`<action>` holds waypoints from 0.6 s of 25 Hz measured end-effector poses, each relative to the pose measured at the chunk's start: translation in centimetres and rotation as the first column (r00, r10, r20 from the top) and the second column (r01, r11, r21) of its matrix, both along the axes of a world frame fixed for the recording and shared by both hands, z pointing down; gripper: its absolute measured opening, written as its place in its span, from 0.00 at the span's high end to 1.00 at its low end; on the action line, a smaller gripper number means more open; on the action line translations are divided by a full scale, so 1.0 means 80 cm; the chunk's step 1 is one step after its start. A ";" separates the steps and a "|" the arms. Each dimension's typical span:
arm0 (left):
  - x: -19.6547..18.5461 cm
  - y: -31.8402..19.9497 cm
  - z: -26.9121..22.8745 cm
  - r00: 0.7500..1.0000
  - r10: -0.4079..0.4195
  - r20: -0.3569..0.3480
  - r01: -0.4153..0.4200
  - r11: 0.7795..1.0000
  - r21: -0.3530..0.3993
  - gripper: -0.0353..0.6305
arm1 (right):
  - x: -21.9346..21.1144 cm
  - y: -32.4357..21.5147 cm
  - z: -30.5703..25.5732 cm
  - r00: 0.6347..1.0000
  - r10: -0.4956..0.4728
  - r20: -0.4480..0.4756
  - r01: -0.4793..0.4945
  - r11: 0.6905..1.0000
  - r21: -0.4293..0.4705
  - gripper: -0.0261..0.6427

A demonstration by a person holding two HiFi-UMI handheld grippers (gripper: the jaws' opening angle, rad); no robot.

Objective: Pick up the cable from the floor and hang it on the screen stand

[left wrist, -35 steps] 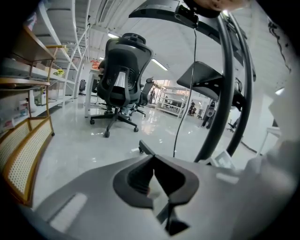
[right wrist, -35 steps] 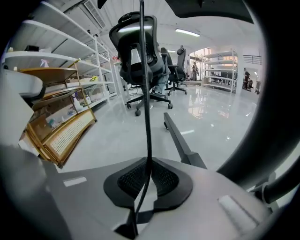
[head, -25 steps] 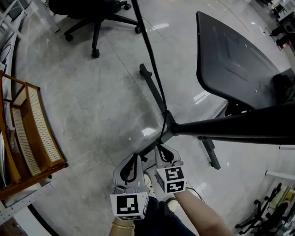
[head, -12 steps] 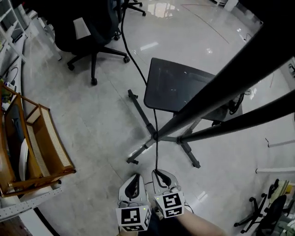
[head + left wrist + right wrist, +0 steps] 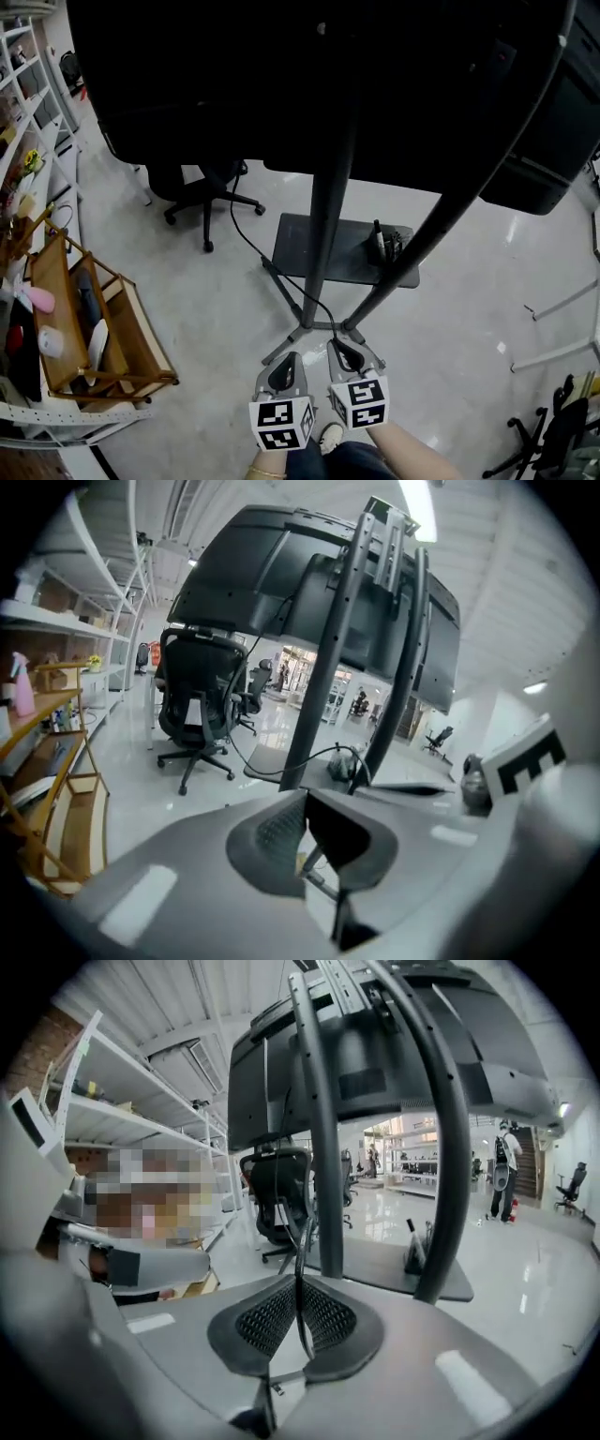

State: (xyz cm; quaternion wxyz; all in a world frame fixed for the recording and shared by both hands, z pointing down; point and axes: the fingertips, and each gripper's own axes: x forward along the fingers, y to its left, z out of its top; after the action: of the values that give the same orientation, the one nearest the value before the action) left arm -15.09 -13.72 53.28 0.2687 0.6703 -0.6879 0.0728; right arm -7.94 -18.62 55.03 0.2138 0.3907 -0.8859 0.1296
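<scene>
A thin black cable (image 5: 281,276) runs across the floor from the office chair to my right gripper (image 5: 342,349). In the right gripper view that gripper (image 5: 300,1293) is shut on the cable (image 5: 300,1241), which rises straight up out of the pads. My left gripper (image 5: 284,367) is close beside it on the left. Its jaws (image 5: 306,799) meet at the tips with nothing between them. Right ahead of both stands the screen stand, with two dark poles (image 5: 328,187), a flat base plate (image 5: 319,248) and a big black screen (image 5: 281,75) overhead.
A black office chair (image 5: 202,183) stands behind the stand to the left. A wooden rack (image 5: 103,328) with small items and white shelving (image 5: 28,56) line the left side. A small black device (image 5: 384,242) sits on the base plate. A person (image 5: 506,1162) stands far off.
The head view has tilted upward, so the screen now fills the top of the picture. Both grippers stay side by side, the right one still holding the cable, now near the stand's foot.
</scene>
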 end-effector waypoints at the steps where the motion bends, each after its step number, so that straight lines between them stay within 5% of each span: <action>1: 0.007 -0.004 -0.021 1.000 0.009 0.006 -0.009 1.000 0.014 0.94 | 0.009 -0.006 -0.024 1.000 0.008 0.006 -0.008 1.000 0.023 0.94; 7: 0.053 -0.032 -0.143 0.995 0.083 0.061 -0.089 0.991 0.101 0.94 | 0.062 -0.025 -0.158 0.998 0.051 0.041 -0.056 0.988 0.143 0.94; 15: 0.134 -0.087 -0.294 0.975 0.189 0.120 -0.212 0.951 0.227 0.94 | 0.132 -0.059 -0.325 0.994 0.068 0.089 -0.092 0.953 0.289 0.94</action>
State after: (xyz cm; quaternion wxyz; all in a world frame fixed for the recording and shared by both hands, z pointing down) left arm -4.38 -20.68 29.78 0.1439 0.7599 -0.6321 0.0491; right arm 2.65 -23.37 29.06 0.1132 0.4482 -0.8865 0.0206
